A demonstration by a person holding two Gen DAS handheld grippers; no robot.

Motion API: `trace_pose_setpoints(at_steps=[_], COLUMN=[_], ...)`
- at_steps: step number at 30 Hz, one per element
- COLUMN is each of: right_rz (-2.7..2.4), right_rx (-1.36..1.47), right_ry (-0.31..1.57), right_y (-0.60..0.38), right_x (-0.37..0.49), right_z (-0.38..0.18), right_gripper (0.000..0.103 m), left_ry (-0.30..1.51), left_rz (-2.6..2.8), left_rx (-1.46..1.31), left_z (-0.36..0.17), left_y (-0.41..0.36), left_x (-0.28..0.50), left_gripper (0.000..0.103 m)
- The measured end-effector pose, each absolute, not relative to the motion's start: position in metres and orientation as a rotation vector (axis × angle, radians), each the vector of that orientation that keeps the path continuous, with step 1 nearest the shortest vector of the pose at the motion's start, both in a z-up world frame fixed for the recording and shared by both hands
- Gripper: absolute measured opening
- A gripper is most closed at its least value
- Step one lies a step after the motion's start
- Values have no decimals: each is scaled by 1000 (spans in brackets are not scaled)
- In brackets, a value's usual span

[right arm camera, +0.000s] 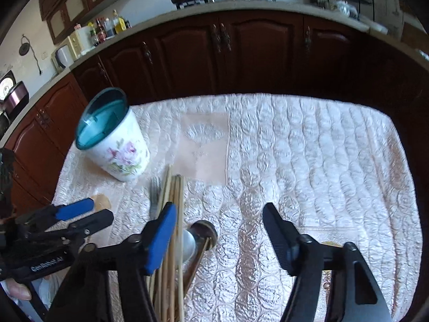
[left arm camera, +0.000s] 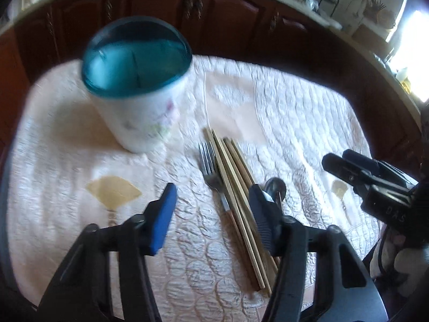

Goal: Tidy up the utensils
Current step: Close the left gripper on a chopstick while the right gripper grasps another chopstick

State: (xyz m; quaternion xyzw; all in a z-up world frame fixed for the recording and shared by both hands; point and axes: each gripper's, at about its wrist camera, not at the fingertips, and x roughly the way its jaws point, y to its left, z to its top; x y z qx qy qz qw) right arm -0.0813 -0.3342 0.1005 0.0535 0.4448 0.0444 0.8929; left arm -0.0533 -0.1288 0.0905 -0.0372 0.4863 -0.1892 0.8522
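I find the chopsticks (left arm camera: pixel 236 187), fork (left arm camera: pixel 210 166) and spoon (left arm camera: pixel 274 186) bundled flat on the quilted worktop (left arm camera: pixel 295 112), lying between my left tongs (left arm camera: pixel 213 201) and under my right tongs (right arm camera: pixel 219 217). Both stand partly open, gripping nothing. The blue-rimmed cup (left arm camera: pixel 139 86) stands upright beyond, left of both, presumably the holder meant to receive them.

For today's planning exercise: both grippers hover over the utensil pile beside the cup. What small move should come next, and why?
Probably lower the left gripper onto the chopsticks and close. Its jaws stand open astride the bundle, gripping nothing, and the cup stands upright and open-topped nearby to receive them. The fork and spoon lie alongside, so aim carefully.
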Motion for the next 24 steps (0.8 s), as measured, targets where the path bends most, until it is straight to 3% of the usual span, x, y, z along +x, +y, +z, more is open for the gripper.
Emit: trace_pose_setpoints(at_steps=[4, 12, 13, 14, 15, 20, 22, 24], right_rz=[89, 93, 96, 101, 108, 171, 205, 246], right_rx=[146, 174, 177, 180, 184, 180, 169, 173], right_ry=[939, 968, 971, 973, 975, 997, 1014, 1046], right_y=[-342, -351, -352, -352, -353, -341, -334, -327], right_x=[-77, -68, -67, -65, -63, -46, -35, -24], right_z=[93, 83, 82, 81, 81, 74, 67, 57], right_gripper=[63, 63, 63, 63, 63, 63, 53, 48], left_ry=[1060, 1124, 1133, 1151, 1164, 1173, 1181, 1197], left_rz=[-438, -451, -444, -439, -435, -469, -452, -442], left_rx=[-80, -43, -42, -48, -49, -72, -56, -57], left_z=[78, 52, 48, 44, 41, 40, 39, 36], left_y=[-142, -176, -177, -178, -177, -167, -159, -150], left_x=[-42, -16, -14, -11, -9, -8, -11, -12], left_gripper=[34, 32, 30, 18, 14, 5, 4, 4])
